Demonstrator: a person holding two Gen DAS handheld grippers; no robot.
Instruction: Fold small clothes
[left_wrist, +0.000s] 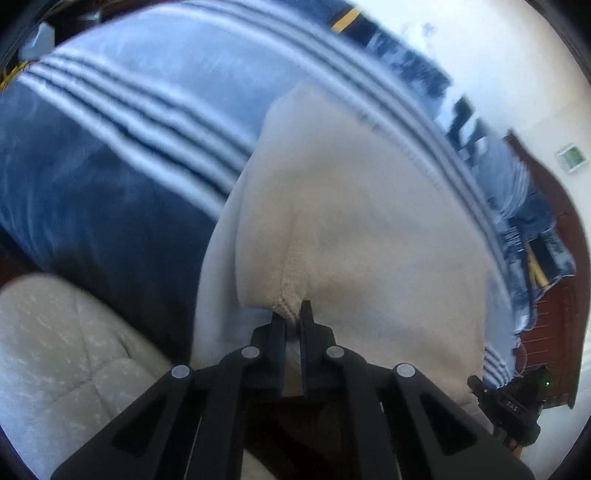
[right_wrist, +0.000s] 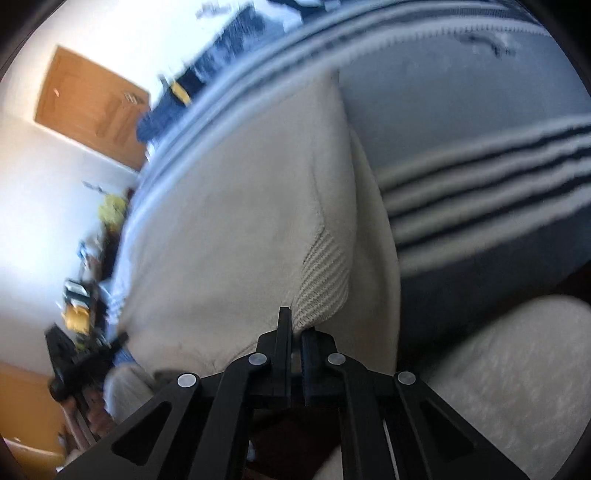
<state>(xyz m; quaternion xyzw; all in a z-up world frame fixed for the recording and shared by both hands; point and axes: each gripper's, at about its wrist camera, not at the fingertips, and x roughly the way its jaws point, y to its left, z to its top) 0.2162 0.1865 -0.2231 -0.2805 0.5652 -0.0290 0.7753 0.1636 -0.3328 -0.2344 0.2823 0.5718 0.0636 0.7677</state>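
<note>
— Blue fleece first: what is that big striped blanket filling the upper half of both views?

— It covers the bed I'm working over. On it lies the cream garment, spread across the middle of the left wrist view and running from centre to lower left in the right wrist view. My pale trouser leg shows at the lower right there.

— And your claws?

— My left claw is pressed together on a ribbed cuff at the garment's near edge, low in the frame's centre. My right claw pinches the other ribbed cuff the same way; its fingertips bite right at the knit's lower corner. Each claw shows at the low outer edge of the other's view, so they sit well apart with the cloth between them.

— How would you do this step well?

— Judging from the grip, I'm about to carry both cuffs over for a fold. I'd keep both hands level with each other, hold gentle tension, and lay the edge down square.

— Your hand pose?

— Both claws point steeply down toward the bed; blur makes finer detail hard to tell.
</note>
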